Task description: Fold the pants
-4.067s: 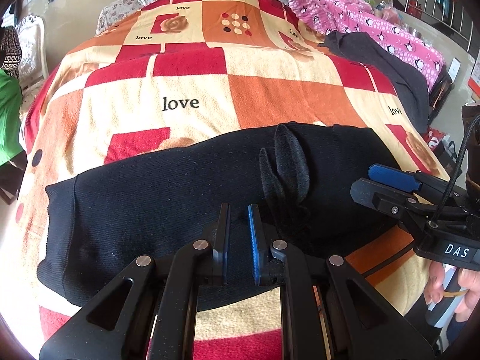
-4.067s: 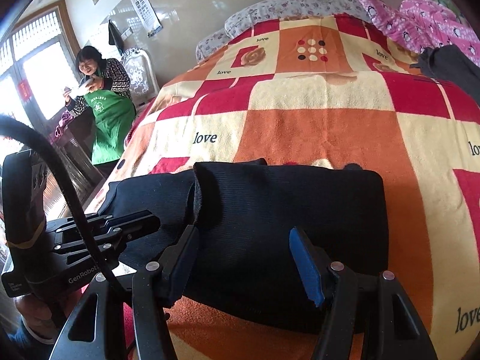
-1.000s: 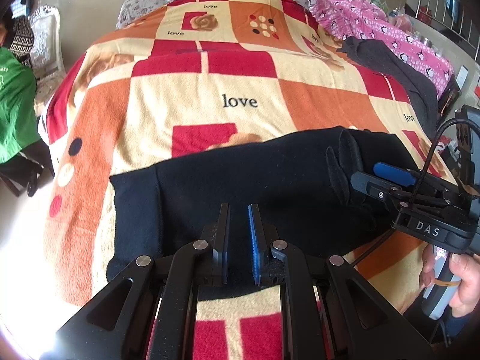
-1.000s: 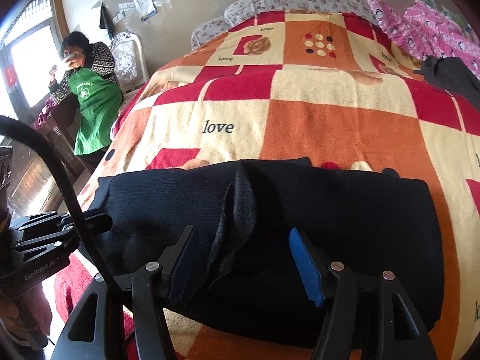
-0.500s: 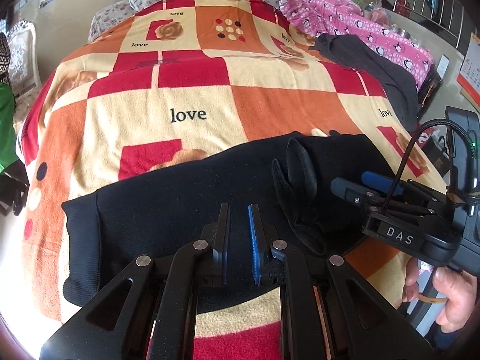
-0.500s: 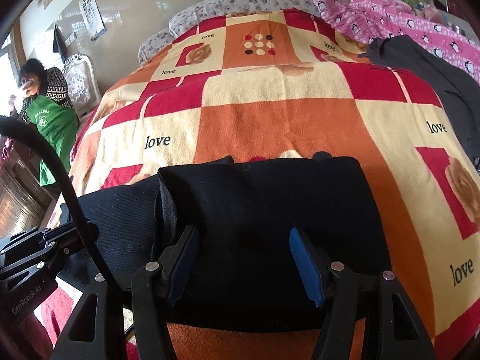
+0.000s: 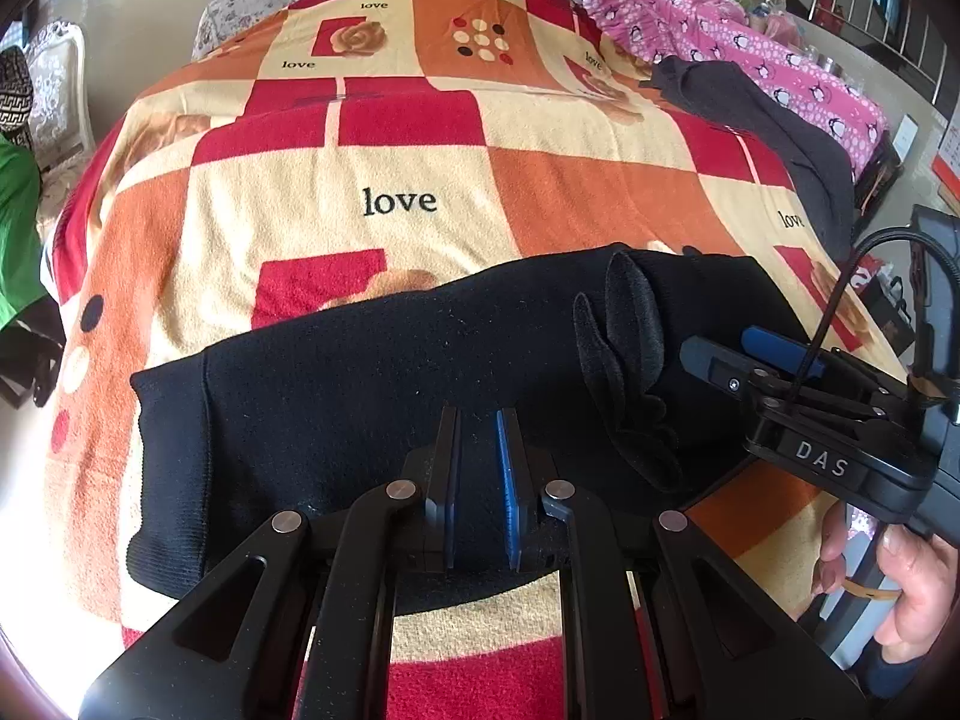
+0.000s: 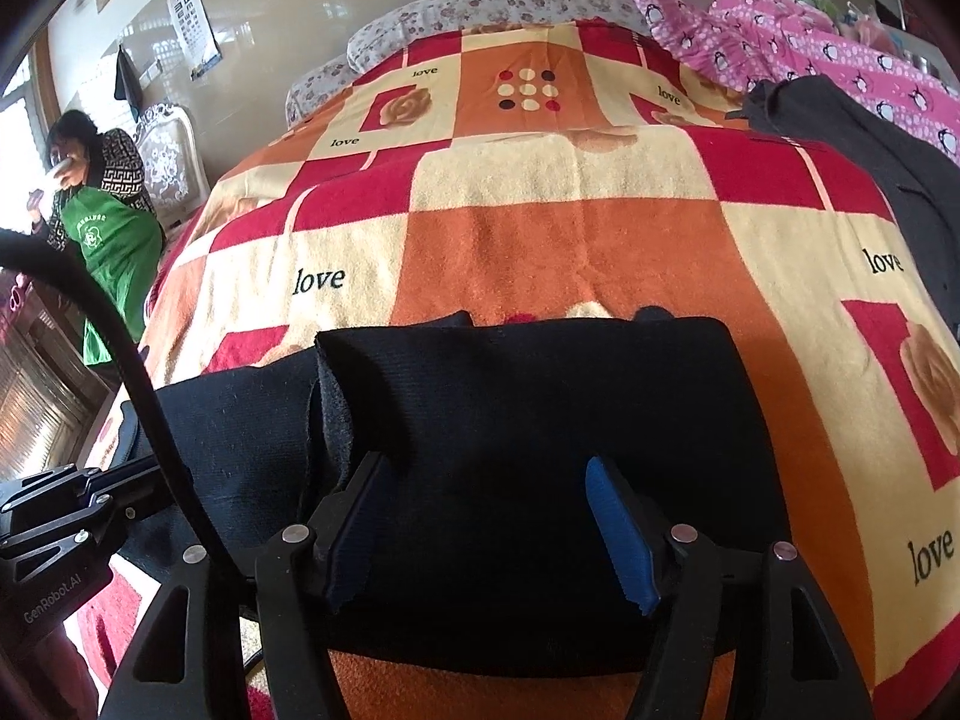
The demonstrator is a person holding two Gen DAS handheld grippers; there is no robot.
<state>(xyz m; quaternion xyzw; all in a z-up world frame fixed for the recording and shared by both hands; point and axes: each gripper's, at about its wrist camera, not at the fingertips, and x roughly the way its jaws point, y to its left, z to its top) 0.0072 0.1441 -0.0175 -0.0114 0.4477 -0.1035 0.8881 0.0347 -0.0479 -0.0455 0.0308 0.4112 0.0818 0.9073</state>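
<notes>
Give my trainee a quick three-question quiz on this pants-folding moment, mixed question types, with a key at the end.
1. True or false: the right gripper has its jaws spread wide above the black pants.
2. Multiple choice: what lies at the far right side of the blanket? A) a dark grey garment, B) a white towel, C) a pair of shoes.
3. Fill in: the left gripper has its jaws nearly ____, with only a narrow gap between the pads.

Key
1. True.
2. A, the dark grey garment, beside the pink penguin-print bedding.
3. Closed; whether any cloth is pinched cannot be told.
</notes>
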